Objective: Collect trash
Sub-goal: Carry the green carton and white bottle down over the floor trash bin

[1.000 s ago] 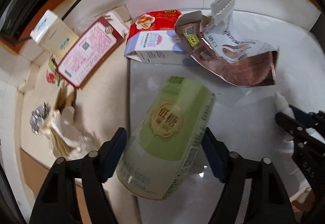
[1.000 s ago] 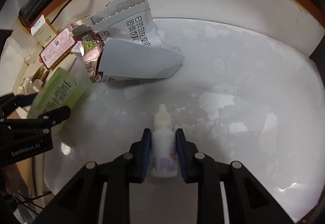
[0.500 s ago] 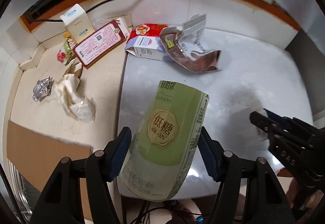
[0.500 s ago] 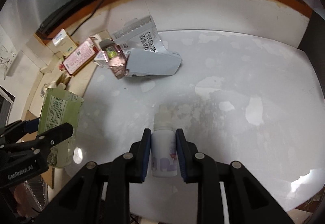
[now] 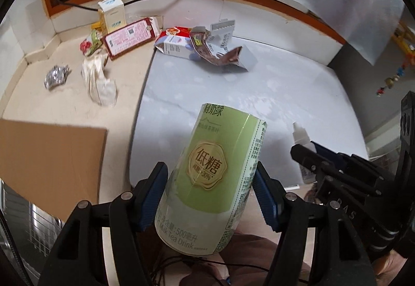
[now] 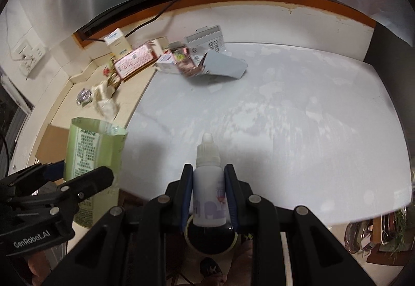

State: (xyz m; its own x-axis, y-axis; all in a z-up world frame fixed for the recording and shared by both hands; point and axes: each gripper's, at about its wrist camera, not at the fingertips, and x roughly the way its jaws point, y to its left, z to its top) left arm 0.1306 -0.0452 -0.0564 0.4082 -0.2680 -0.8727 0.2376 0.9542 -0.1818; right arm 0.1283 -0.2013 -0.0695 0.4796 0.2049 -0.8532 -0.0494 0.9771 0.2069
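White tabletop [image 5: 285,83] bears torn cartons [image 5: 207,47]; beige counter [image 5: 64,109] bears wrappers [image 5: 98,78].

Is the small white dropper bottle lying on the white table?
No, the right gripper holds the dropper bottle above the white table.

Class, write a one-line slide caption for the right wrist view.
Right gripper grips a small white dropper bottle above the white tabletop; left gripper holds a green milk-tea bottle.
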